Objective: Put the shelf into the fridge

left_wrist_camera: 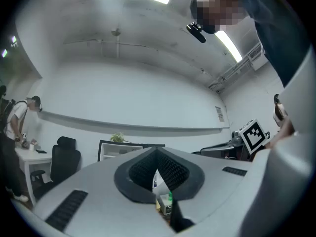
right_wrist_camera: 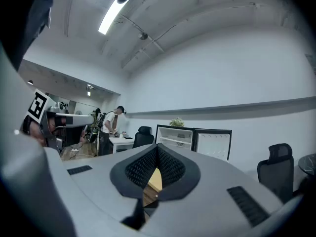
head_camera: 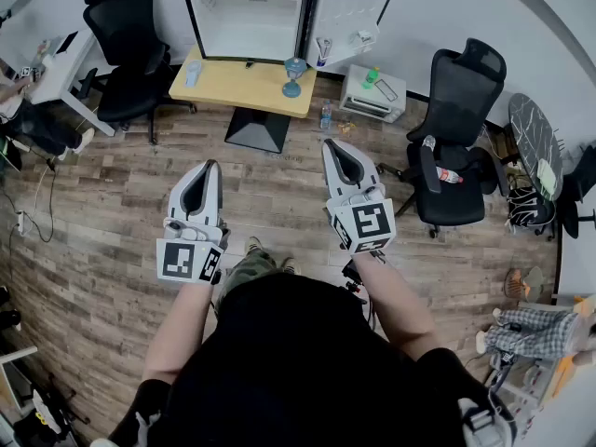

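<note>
Two grippers, both empty. My left gripper (head_camera: 210,164) and right gripper (head_camera: 327,142) are held out roughly level over the plank floor (head_camera: 112,212). Each has its jaws pressed together with nothing between the ribbed black pads. The fridge (head_camera: 244,17) stands well ahead, behind the wooden table (head_camera: 237,87). Its door (head_camera: 352,12) is swung wide to the right and the white cavity is exposed.

Location of the shelf — not certain. Best candidate is a thin wire frame (head_camera: 386,90) lying on the white box (head_camera: 368,105) on the floor just right of the table, beside a green bottle (head_camera: 372,75). It is too small to confirm.

Judgement on the step: this is the approach, and the task has barely begun. I should walk in, spread both jaws before reaching, and pinch the frame at opposite edges so it rides flat. Thin wire should be rigid but slippery in a pad grip — bite at a cross-bar junction, not on a bare rod. Carry it level, line its side edges up with whatever ledges the cavity walls have, clear the door's moulded racks, and slide it in rather than drop it. The liner looks like smooth plastic, so a tilted frame would likely jam corner-first.
</note>
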